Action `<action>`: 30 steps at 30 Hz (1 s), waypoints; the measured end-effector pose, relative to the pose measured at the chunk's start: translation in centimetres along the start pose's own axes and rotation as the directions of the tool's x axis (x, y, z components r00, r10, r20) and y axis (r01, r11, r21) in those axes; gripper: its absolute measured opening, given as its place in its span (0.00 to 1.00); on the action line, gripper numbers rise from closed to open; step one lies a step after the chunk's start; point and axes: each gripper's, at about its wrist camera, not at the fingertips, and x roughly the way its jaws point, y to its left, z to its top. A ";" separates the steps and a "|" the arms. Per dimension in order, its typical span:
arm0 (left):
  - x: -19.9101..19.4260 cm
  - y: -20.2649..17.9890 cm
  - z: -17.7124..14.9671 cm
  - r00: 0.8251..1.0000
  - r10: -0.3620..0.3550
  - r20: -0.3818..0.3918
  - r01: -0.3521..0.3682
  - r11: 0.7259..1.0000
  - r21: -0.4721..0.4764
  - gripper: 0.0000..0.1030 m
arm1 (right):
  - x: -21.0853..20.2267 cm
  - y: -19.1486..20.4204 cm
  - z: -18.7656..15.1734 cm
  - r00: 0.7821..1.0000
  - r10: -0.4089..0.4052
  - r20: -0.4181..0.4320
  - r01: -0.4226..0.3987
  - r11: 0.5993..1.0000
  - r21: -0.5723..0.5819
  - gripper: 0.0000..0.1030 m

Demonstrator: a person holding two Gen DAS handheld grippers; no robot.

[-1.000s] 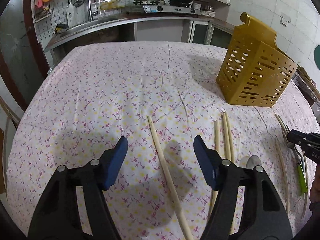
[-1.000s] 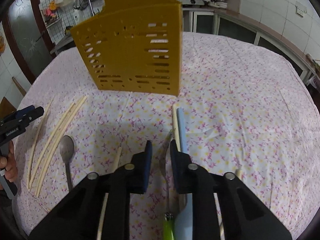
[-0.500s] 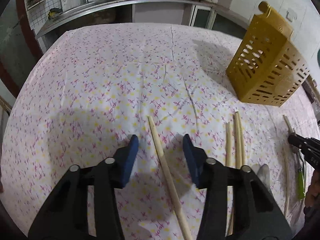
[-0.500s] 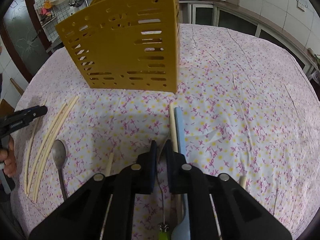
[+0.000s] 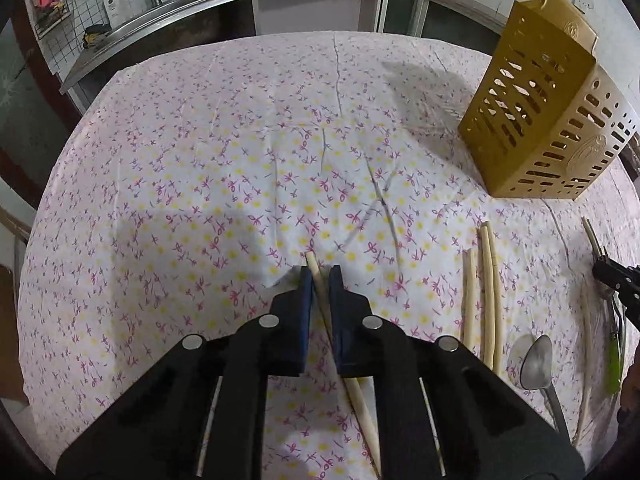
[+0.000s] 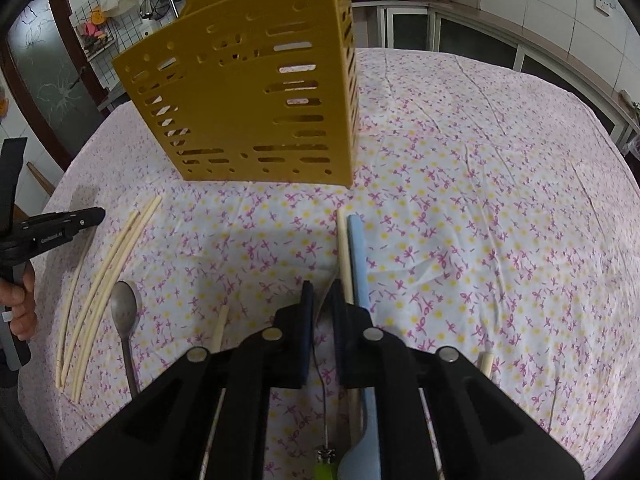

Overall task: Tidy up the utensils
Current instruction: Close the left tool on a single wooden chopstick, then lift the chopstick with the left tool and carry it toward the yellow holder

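In the left wrist view, the left gripper (image 5: 320, 276) is closed on a pale wooden chopstick (image 5: 362, 408) lying on the flowered cloth of the surface (image 5: 200, 184), its lower end cut off by the frame; three more chopsticks (image 5: 486, 296), a metal spoon (image 5: 534, 362) and the slotted yellow plastic holder (image 5: 548, 120) are to the right. In the right wrist view, the right gripper (image 6: 323, 292) has its jaws nearly together around a thin metal utensil with a green handle (image 6: 325, 470), but I cannot tell if they pinch it, and a light blue spoon (image 6: 360, 248) beside another chopstick (image 6: 343, 248) runs partly hidden under it.

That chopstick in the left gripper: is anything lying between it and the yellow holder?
Nothing visible blocks it. The left gripper is shut on the chopstick; only bare tablecloth lies between it and the holder. The chopstick bundle lies off to the right.
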 end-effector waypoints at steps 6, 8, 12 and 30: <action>0.3 -0.3 0.6 0.999 0.030 -0.015 -0.030 0.999 0.013 0.11 | -0.8 -0.4 -0.1 1.000 0.004 0.011 -0.004 1.000 0.007 0.10; 0.2 -0.5 0.4 0.999 0.050 -0.005 -0.050 0.999 -0.006 0.12 | -1.1 -0.5 -0.2 1.000 0.007 0.012 -0.007 1.000 0.011 0.10; -0.2 -0.4 -0.5 0.998 0.070 -0.002 -0.070 0.996 -0.059 0.13 | -1.5 -1.0 -0.4 1.000 0.005 0.019 -0.005 1.000 0.011 0.10; -3.6 -1.8 -1.5 0.995 0.007 0.100 0.006 0.991 -0.133 0.04 | -5.0 0.2 0.8 0.993 0.023 0.113 -0.021 1.000 -0.019 0.05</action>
